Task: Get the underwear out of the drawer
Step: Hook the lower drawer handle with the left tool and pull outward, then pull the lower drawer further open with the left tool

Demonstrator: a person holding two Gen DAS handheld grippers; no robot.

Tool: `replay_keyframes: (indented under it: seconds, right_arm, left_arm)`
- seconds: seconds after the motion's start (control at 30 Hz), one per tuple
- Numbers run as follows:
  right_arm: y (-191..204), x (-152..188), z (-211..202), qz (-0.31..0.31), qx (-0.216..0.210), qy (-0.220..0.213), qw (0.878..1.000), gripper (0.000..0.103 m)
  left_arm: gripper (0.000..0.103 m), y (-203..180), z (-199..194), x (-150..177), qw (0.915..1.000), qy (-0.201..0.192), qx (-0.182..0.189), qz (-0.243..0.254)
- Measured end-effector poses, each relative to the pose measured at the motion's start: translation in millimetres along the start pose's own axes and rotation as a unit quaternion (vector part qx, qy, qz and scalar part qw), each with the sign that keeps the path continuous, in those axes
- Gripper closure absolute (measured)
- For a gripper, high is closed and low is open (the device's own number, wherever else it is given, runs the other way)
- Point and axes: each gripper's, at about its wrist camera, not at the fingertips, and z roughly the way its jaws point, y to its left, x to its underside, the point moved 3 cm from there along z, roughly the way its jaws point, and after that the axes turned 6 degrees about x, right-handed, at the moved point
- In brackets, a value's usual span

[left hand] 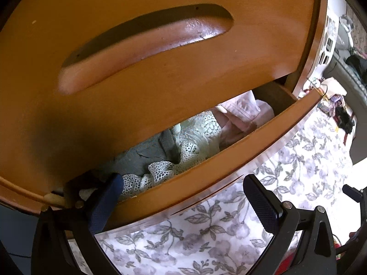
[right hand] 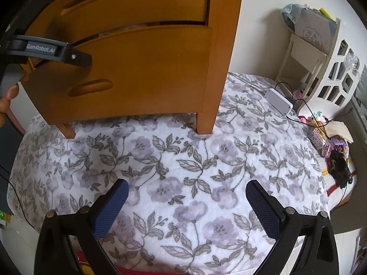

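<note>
Two spread grippers, left gripper (left hand: 183,197) astride drawer (left hand: 229,160) edge.

The drawer (left hand: 229,160) stands part open just ahead of the left hand-held gripper (left hand: 183,197), underwear (left hand: 195,142) piled inside; the cabinet (right hand: 142,68) rests on a bedspread (right hand: 183,171), shelf (right hand: 325,68) far right.

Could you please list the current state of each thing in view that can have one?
Lower drawer: pulled partly open, clothes inside.
Upper drawer: shut.
Lace underwear: lying crumpled in the drawer.
Left gripper: open, straddling the drawer front.
Right gripper: open, empty, above the floral blanket.
</note>
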Motion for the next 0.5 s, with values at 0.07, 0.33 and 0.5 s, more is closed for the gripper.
replay_keyframes:
  seconds: [0.07,0.33,0.5]
  right_arm:
    - [-0.4,-0.1,-3.5,0.001,0.0,-0.002,1.0,0.0]
    - [-1.3,0.9,-21.0,0.002,0.003,-0.012,1.0,0.0]
    - [-0.2,2.6,-32.6,0.001,0.001,-0.02,1.0,0.0]
  left_arm:
    - [0.0,0.1,-2.7,1.7,0.9999,-0.001,0.007,-0.007]
    - [0.0,-12.3,-16.1,14.5,0.9999,-0.001,0.01,-0.009]
    - [0.0,-13.8,-27.3,20.8,0.9997,-0.003,0.017,-0.017]
